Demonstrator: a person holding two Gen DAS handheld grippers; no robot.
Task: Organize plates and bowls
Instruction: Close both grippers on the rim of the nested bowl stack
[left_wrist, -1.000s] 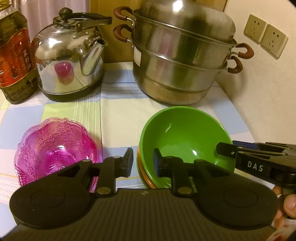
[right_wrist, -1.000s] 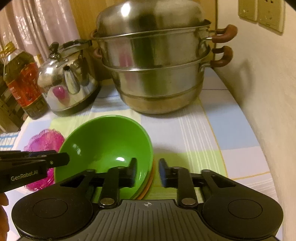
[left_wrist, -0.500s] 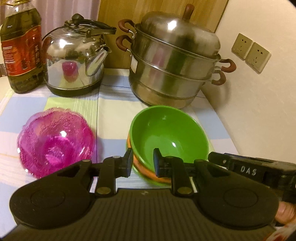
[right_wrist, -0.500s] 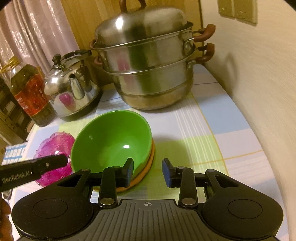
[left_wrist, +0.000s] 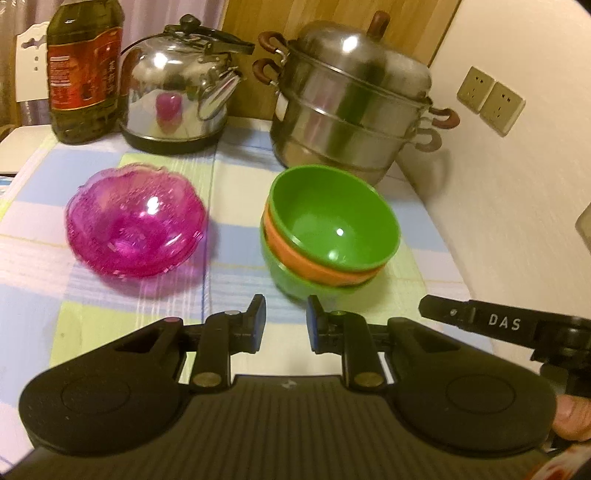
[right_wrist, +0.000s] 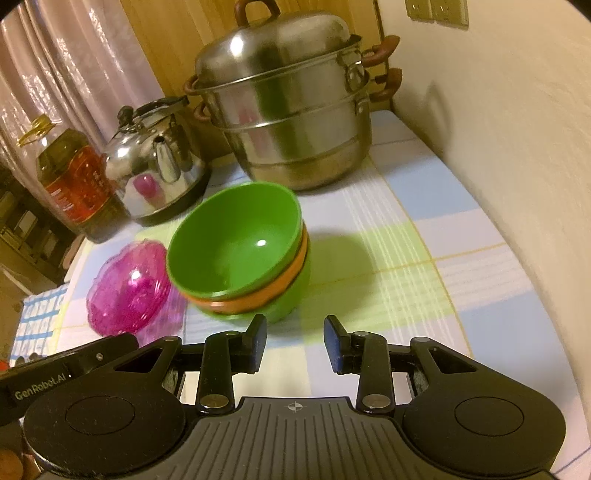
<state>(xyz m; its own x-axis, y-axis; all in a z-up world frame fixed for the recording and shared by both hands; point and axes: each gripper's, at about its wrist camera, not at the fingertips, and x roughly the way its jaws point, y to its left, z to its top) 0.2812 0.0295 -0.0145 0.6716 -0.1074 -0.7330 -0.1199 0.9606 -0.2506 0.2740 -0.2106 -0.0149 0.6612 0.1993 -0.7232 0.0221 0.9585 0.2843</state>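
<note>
A stack of three bowls (left_wrist: 328, 236) (right_wrist: 243, 258) stands on the checked cloth: green on top, orange in the middle, green below, the top ones tilted. To its left lies a pink see-through bowl (left_wrist: 135, 225) (right_wrist: 127, 288). My left gripper (left_wrist: 286, 321) hangs just short of the stack's near side, jaws a little apart with nothing between them. My right gripper (right_wrist: 295, 339) is near the stack's right front, open and empty, the stack off its left finger. Each gripper's side shows at the edge of the other's view.
At the back stand a steel steamer pot (left_wrist: 351, 107) (right_wrist: 291, 110), a steel kettle (left_wrist: 177, 103) (right_wrist: 159, 162) and an oil bottle (left_wrist: 85, 70) (right_wrist: 74, 188). A wall with sockets (left_wrist: 491, 99) runs along the right. A thumb (left_wrist: 570, 417) shows at the lower right.
Both grippers have drawn back and slightly up from the bowls. The stack, earlier right at the fingertips, now stands apart from them. The right jaws spread a little wider.
</note>
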